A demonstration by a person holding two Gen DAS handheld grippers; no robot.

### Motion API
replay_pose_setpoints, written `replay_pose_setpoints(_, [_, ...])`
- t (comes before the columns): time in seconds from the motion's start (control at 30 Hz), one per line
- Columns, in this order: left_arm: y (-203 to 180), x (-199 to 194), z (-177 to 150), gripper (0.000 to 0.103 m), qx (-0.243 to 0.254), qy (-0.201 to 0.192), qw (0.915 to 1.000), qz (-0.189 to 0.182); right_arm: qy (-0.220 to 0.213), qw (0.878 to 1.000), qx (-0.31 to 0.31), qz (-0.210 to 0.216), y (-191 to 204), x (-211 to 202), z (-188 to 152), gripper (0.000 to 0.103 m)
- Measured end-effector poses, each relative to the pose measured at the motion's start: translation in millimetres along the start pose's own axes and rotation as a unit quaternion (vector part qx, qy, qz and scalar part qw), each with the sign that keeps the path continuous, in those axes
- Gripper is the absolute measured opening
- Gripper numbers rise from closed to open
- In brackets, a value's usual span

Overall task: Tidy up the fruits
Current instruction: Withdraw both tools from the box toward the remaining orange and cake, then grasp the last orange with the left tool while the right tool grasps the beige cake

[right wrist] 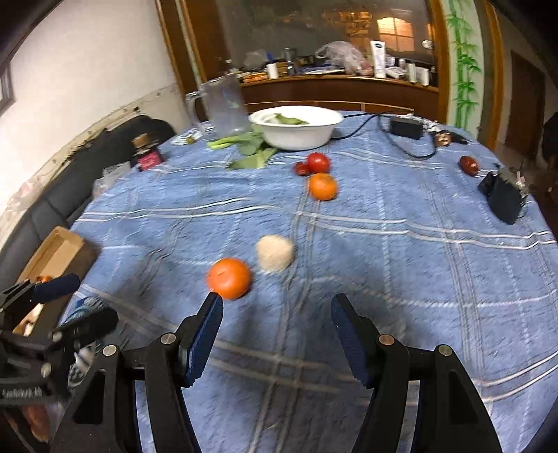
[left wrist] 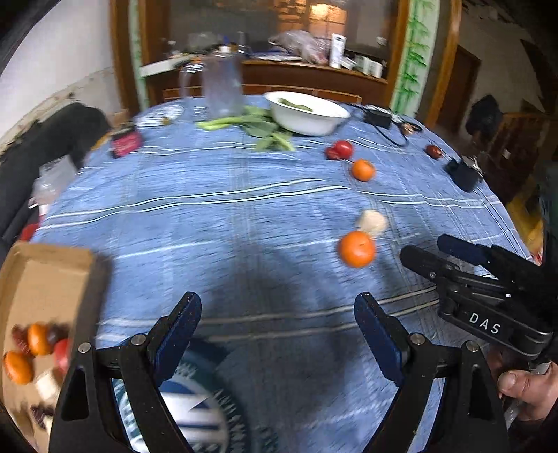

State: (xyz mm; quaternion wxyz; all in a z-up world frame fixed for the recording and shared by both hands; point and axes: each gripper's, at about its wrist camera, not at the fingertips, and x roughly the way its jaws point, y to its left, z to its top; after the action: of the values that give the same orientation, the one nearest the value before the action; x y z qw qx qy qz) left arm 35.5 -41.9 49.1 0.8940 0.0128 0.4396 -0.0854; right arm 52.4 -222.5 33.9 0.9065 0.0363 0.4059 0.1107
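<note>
Hovering over the blue plaid-clothed counter (right wrist: 383,244), both grippers, left (left wrist: 277,310) and right (right wrist: 277,310), hold their jaws wide apart and empty; 1 round orange tangerine (right wrist: 229,278) lies just beyond the right one, beside a pale rough ball (right wrist: 274,257).

This is somebody's home, a lived-in dining room. A round desk (right wrist: 383,244) wears a blue checked cloth, and on it a white bowl (right wrist: 296,130) holds greens, with more leafy stalks (right wrist: 244,146) lying just beside the bowl. A clear plastic jug (right wrist: 223,104) stands next to the bowl, and a power adapter with its cable (right wrist: 406,127) lies on the bowl's other side. Behind the bowl runs a wooden sideboard (right wrist: 331,89) crowded with bottles, jars and a plastic bag, backed by a big wood-framed mirror (right wrist: 314,31) painted with bamboo. A dark sofa (right wrist: 87,170) sits against the scuffed white wall, off to one side of the bowl.
</note>
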Motion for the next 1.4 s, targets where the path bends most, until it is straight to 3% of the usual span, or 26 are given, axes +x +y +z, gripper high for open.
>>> replay_pose_setpoints(0.1, [-13.2,19.0,10.5,0.089,0.011,0.004,0.9998,-0.013,0.003,0.999,0.006,-0.032,-14.0,1.5,3.2,0.068])
replay_pose_setpoints(0.4, [-41.1,58.7,27.1,0.086,0.038,0.018,0.9984,-0.038,0.006,0.999,0.013,-0.036,-39.2,7.1,11.8,0.067])
replay_pose_setpoints(0.43, [-42.0,60.9,27.3,0.082,0.040,0.019,0.9982,-0.040,0.005,0.999,0.018,-0.030,-42.1,6.8,12.7,0.067])
replay_pose_setpoints(0.47, [-43.1,64.6,26.8,0.061,0.045,0.025,0.9978,-0.042,0.004,0.999,0.021,-0.024,-43.1,6.4,13.0,0.067])
replay_pose_setpoints(0.5, [-43.2,68.2,26.7,0.052,0.046,0.033,0.9969,-0.054,0.003,1.000,0.022,-0.019,-43.1,6.9,14.0,0.067])
replay_pose_setpoints(0.53, [-43.5,67.8,26.1,0.048,0.046,0.030,0.9967,-0.059,0.003,1.000,0.022,-0.016,-42.0,6.9,14.7,0.067])
replay_pose_setpoints(0.57, [-44.4,66.6,25.7,0.031,0.050,0.025,0.9962,-0.066,0.002,1.000,0.017,-0.012,-39.1,6.9,15.7,0.067])
replay_pose_setpoints(0.6, [-45.0,66.1,25.5,0.029,0.051,0.029,0.9953,-0.077,0.003,1.000,0.013,-0.009,-35.9,8.0,16.5,0.067])
replay_pose_setpoints(0.77, [-34.8,57.7,21.3,0.029,0.032,0.036,0.9979,-0.045,0.009,1.000,-0.014,0.023,-11.0,17.2,22.8,0.066])
replay_pose_setpoints(0.93, [-17.1,38.6,12.9,0.029,0.008,0.028,0.9994,-0.016,0.028,0.998,-0.040,0.027,9.7,40.9,28.8,0.064])
replay_pose_setpoints(1.03, [-14.0,29.5,9.6,0.029,0.014,0.020,0.9997,0.000,0.046,0.998,-0.039,0.026,13.7,58.3,30.5,0.048])
replay_pose_setpoints(1.13, [-11.1,22.3,7.9,0.029,0.016,0.015,0.9998,0.005,0.040,0.998,-0.037,0.016,13.4,64.1,32.3,0.044])
replay_pose_setpoints(1.17, [-9.5,20.5,6.6,0.029,0.015,0.015,0.9998,0.007,0.042,0.998,-0.035,0.020,13.7,63.9,32.2,0.032])
replay_pose_setpoints(1.4, [6.6,4.0,-4.0,0.029,0.001,0.009,0.9998,0.020,0.010,0.998,-0.052,0.016,29.7,22.7,18.2,0.032])
